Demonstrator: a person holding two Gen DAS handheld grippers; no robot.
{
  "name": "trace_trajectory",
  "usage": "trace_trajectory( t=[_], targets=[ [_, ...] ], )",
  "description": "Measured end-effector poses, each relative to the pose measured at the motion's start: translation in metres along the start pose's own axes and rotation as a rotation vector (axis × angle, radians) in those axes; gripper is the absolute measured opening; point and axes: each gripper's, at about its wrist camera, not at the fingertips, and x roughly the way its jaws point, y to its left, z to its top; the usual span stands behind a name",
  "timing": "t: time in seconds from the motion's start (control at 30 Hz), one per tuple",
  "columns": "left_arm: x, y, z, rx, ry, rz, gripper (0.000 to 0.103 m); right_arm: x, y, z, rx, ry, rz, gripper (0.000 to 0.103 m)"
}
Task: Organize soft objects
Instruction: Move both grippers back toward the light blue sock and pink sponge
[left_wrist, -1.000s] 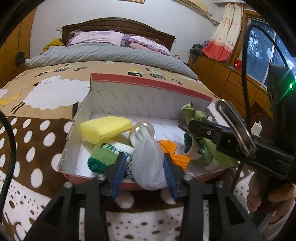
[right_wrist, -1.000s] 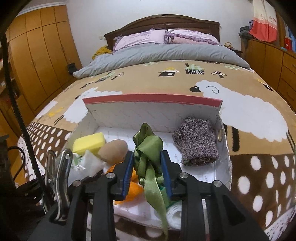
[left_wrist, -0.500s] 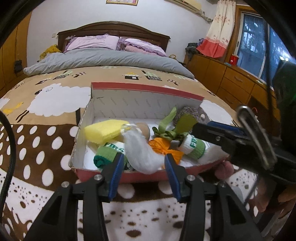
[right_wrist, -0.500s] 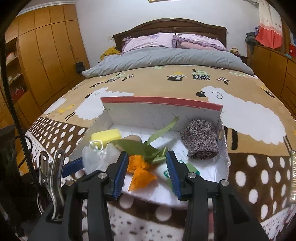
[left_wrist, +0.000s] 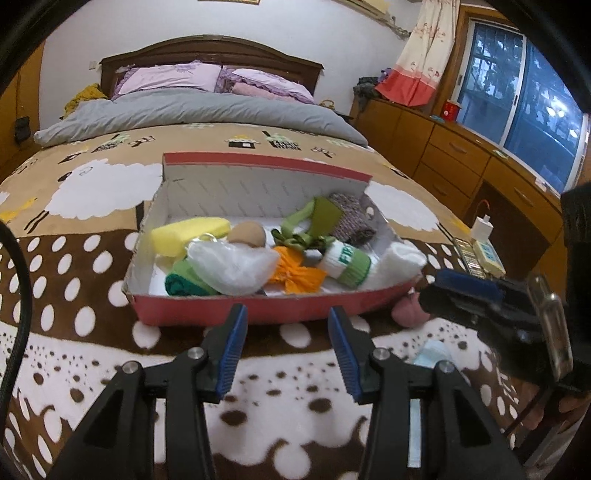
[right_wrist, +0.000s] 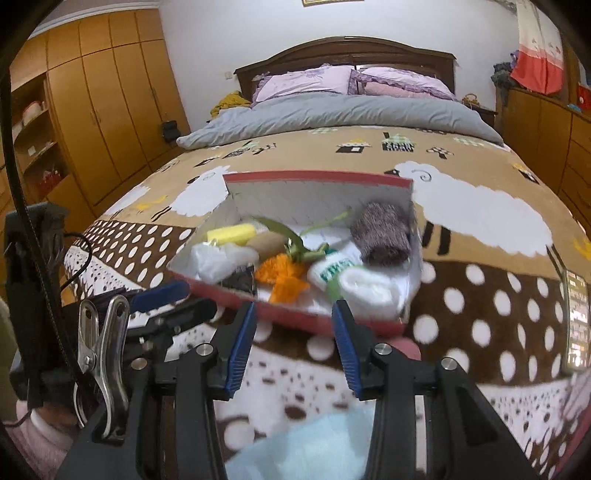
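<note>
Here the red box (left_wrist: 258, 308) sits on the spotted blanket (left_wrist: 74, 280) of the bed, its lid standing up behind it, and the soft things lie packed inside. Going left to right in the left wrist view: a yellow sponge (left_wrist: 188, 232) is in the far left corner, with a rolled green cloth (left_wrist: 184, 282) in front of it by the near wall. A white plastic bag (left_wrist: 231, 264) lies against both, and a tan egg-shaped ball (left_wrist: 247, 234) is just behind it. An orange fabric piece (left_wrist: 295, 273) is in the middle, touching a green ribbon (left_wrist: 310, 230) that loops behind it. A white and green rolled sock (left_wrist: 345, 264) comes next, then a white roll (left_wrist: 397, 264) at the right end, with a grey knitted piece (left_wrist: 351, 221) in the far right corner.

The left gripper (left_wrist: 284, 350) hangs in front of the box's near wall, jaws apart and empty. The right gripper (right_wrist: 291, 347) is likewise short of the box, jaws apart with nothing between them. A pink object (left_wrist: 408, 312) lies on the blanket just outside the box's right corner, and a pale blue item (right_wrist: 306, 443) lies beneath the right gripper.
</note>
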Motion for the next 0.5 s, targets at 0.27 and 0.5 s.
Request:
trace_trajectory(
  t=[0.27, 0.5],
  targets=[
    [-0.001, -0.016, -0.012, 0.026, 0.040, -0.052, 0.048, -0.015, -0.016, -0.028, 0.014, 0.029, -0.013, 0.043],
    [0.003, -0.032, -0.021, 0.045, 0.089, -0.110, 0.048, -0.028, -0.030, -0.042, 0.054, 0.031, -0.003, 0.043]
  ],
)
